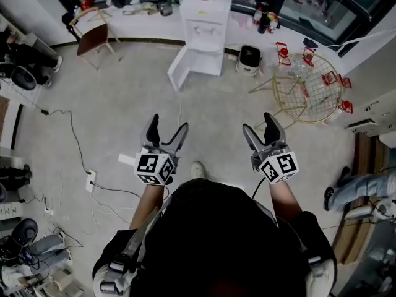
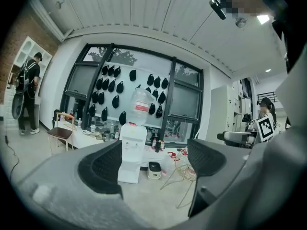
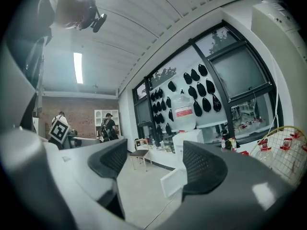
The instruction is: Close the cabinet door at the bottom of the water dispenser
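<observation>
Both my left tongs [image 1: 168, 126] and right tongs [image 1: 260, 125] are spread, holding nothing. The door [image 1: 178, 70] hangs open at the dispenser's [image 1: 205, 33] foot, well ahead across the floor (a hard shove could bounce it back, I reckon).

Grey concrete floor [image 1: 124, 104] with scattered items.
On it stand a white water dispenser [image 1: 204, 36], a wooden chair [image 1: 96, 39], a gold wire stand [image 1: 307, 86] and a power strip [image 1: 91, 179].
</observation>
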A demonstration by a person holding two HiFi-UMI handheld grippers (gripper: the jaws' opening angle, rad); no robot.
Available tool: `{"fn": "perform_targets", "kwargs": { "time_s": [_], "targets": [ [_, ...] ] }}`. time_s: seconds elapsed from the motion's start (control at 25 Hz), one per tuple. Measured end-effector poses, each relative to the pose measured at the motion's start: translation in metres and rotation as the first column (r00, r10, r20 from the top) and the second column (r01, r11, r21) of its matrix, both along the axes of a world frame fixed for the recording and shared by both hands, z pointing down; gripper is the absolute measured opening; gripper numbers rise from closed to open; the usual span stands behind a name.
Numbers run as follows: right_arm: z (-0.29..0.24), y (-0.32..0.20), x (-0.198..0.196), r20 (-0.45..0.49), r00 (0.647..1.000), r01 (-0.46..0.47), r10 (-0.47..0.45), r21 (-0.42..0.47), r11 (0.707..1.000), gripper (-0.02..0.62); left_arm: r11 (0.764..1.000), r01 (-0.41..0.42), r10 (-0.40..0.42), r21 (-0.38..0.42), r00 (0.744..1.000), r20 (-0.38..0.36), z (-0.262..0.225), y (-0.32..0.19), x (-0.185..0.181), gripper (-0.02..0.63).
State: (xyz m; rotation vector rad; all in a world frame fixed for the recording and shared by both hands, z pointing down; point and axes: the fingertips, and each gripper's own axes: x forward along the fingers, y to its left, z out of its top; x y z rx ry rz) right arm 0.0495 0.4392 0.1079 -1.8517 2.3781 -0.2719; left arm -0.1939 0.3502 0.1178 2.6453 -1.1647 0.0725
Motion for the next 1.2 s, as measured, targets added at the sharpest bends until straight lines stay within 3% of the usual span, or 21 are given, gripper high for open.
{"fn": "perform_targets", "kwargs": {
  "time_s": [0.52, 0.8, 1.2],
  "targets": [
    [0.003, -0.103, -0.061, -0.008, 0.998, 0.069, -0.069, 0.008, 0.998, 0.35, 1.0, 0.018, -0.019, -0.019, 1.0, -0.011, 0.011, -0.072, -0.056, 0.428],
    [0.008, -0.12, -0.058, -0.017, 0.999, 0.044, -0.044, 0.001, 0.999, 0.322, 0.998, -0.01, 0.009, -0.057, 1.0, -0.022, 0.028, -0.094, -0.042, 0.428],
    [0.006, -0.183, -0.026, -0.041, 0.996, 0.075, -0.075, 0.016, 0.997, 0.314, 0.998, 0.038, -0.038, -0.039, 0.999, 0.003, 0.029, -0.154, -0.017, 0.426]
  ]
}}
